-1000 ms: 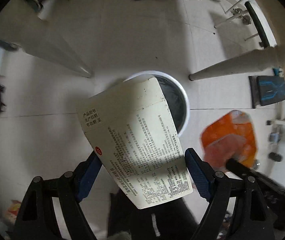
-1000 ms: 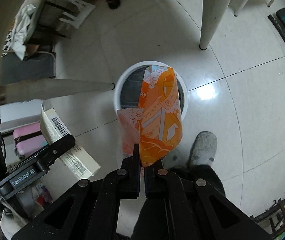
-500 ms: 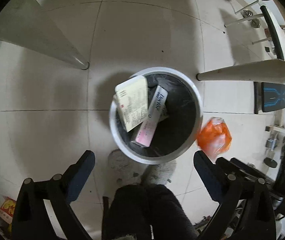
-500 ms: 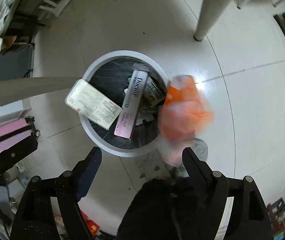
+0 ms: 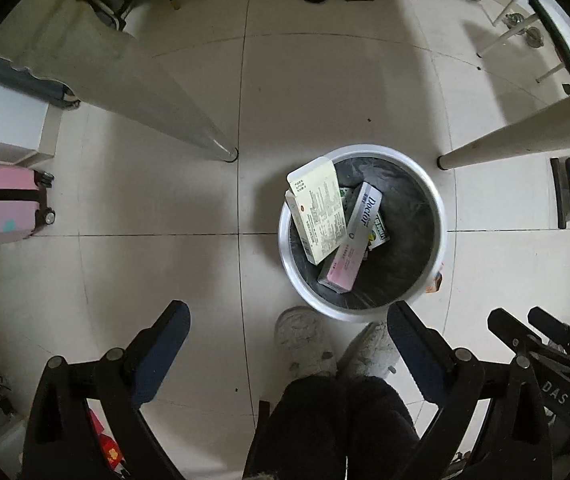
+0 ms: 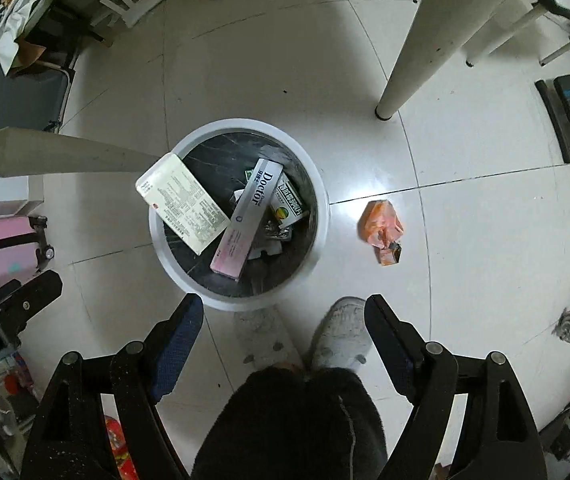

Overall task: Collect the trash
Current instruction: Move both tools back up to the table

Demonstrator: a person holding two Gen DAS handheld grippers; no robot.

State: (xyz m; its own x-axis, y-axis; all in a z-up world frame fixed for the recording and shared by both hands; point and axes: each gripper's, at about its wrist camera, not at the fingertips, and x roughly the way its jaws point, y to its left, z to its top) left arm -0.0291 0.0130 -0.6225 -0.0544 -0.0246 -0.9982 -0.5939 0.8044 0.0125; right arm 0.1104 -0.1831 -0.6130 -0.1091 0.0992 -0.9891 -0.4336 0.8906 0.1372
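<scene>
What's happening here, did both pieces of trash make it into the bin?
Not quite. The person stands over the bin with both hand-held grippers open and empty. The left hand-held gripper has just let go of the cream box, which now leans inside on the rim beside the Doctor box. The right hand-held gripper has just opened too, but its orange wrapper lies on the floor beside the bin.

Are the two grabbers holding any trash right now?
No. The left gripper and right gripper are both open and empty. The orange wrapper lies on the floor beside the bin.
</scene>
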